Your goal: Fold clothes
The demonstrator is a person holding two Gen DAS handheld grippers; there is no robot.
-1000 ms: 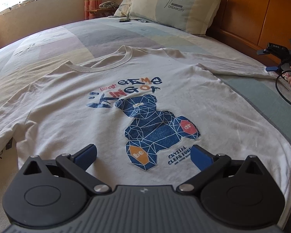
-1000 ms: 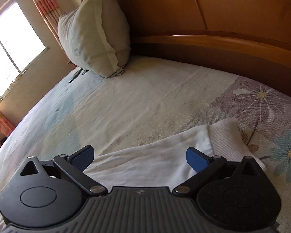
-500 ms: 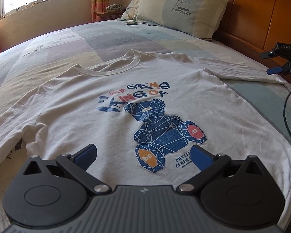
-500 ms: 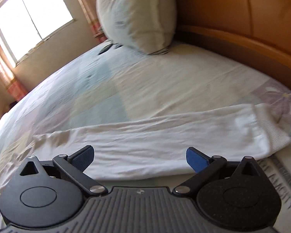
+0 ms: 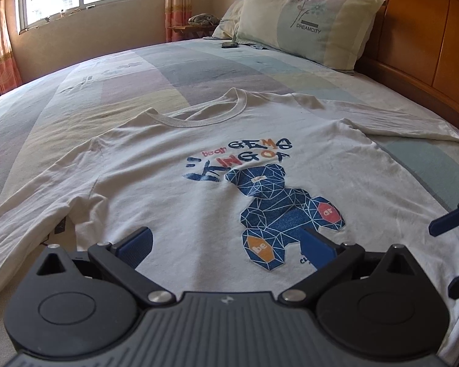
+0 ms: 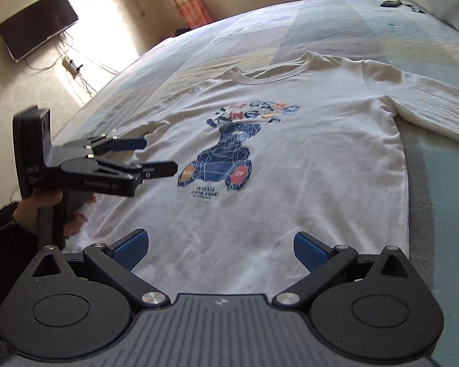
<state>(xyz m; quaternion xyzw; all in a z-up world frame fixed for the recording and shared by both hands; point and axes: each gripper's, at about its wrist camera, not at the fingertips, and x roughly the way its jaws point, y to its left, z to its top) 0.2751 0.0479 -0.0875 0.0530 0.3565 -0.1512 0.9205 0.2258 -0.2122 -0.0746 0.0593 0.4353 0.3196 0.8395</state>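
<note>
- Nearest, the left gripper (image 5: 226, 243) hovers over the shirt's (image 5: 174, 165) hem, jaws wide, holding nothing.
- Likewise the right gripper (image 6: 218, 246), jaws wide and empty, sits above the hem's right part.
- Beyond, the shirt lies flat and face up on the bed (image 5: 113, 76), sleeves spread left and right.
- Far right, a pillow (image 5: 309, 21) leans against the headboard (image 5: 425, 33).

Black tool (image 6: 159, 156) — blue pads (image 6: 130, 247), dark sleeve (image 6: 3, 229).
</note>
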